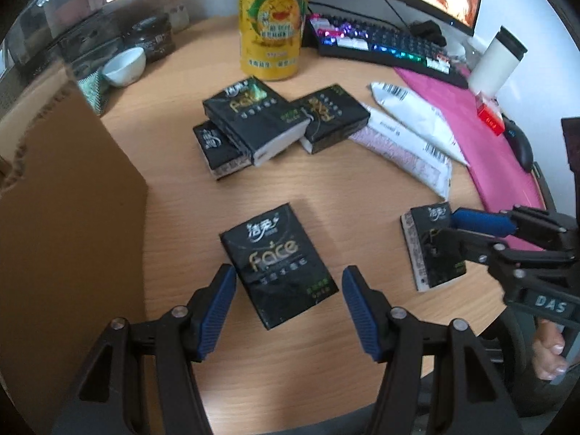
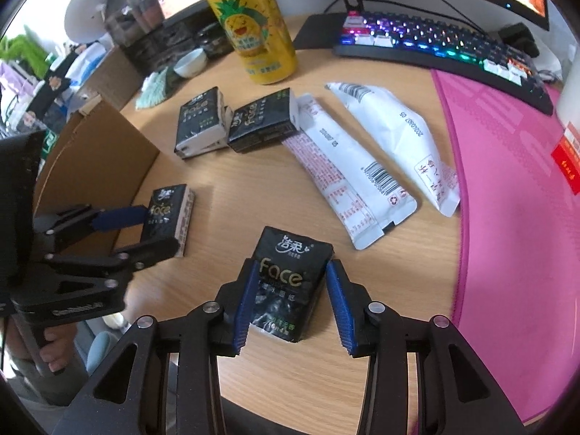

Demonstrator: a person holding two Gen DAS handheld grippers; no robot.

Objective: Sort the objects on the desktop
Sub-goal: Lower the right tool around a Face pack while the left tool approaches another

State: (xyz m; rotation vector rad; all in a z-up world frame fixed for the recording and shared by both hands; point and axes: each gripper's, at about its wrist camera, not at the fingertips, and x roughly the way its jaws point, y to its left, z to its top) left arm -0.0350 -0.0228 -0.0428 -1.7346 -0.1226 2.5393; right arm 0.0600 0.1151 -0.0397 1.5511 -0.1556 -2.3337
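two grippers straddle tissue packs near the can [image 1: 273,21]: left gripper [image 1: 288,308] wide open, right gripper [image 2: 290,301] seemingly released, its tissue pack [image 2: 288,282] loose.

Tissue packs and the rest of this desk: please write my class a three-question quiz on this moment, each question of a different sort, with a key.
1. Count: how many black tissue packs lie on the desk?
2. True or false: the yellow can lies on its side.
3. Choose: what lies between the far cluster of packs and the pink mat?
A. two white sachets
B. a bowl
C. a mouse

Key: 1. Five. 2. False, it stands upright. 3. A.
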